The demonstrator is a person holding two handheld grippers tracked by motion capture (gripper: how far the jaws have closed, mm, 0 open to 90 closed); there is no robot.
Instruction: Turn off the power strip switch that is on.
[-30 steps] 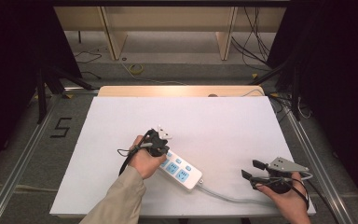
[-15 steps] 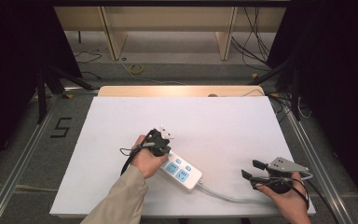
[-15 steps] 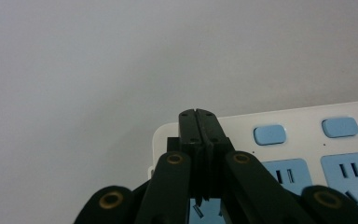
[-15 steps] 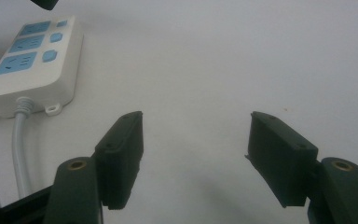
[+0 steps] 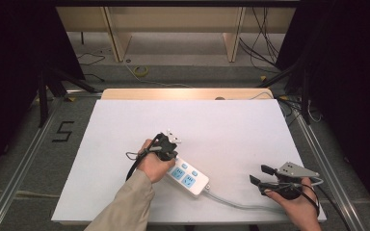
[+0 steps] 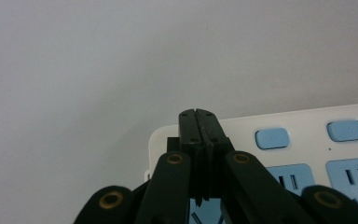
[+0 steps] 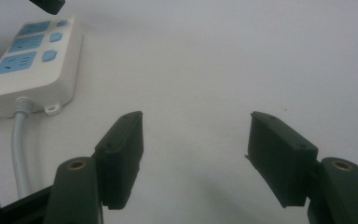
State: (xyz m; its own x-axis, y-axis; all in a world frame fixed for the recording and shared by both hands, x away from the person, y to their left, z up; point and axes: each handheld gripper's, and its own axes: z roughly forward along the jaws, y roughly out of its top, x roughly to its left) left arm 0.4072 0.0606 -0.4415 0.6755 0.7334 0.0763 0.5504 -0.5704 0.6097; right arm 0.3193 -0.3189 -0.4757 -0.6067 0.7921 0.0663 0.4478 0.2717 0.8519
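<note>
A white power strip [image 5: 189, 176] with blue sockets and blue buttons lies on the white table near its front edge. Its grey cable [image 5: 231, 201] runs off toward the right. My left gripper [image 5: 165, 150] rests over the strip's far end, jaws shut together with nothing between them. In the left gripper view the closed tips [image 6: 198, 122] sit above the strip [image 6: 307, 154] by its blue buttons. My right gripper [image 5: 261, 174] is at the front right, open and empty. The right gripper view has its two jaws wide apart over bare table [image 7: 196, 140], with the strip [image 7: 32, 60] at upper left.
The white table top [image 5: 221, 130] stretches wide behind and beside the strip. A wooden edge [image 5: 183, 94] runs along the back. Cables and frame legs [image 5: 139, 71] lie on the floor beyond. A metal rail [image 5: 318, 159] borders the right side.
</note>
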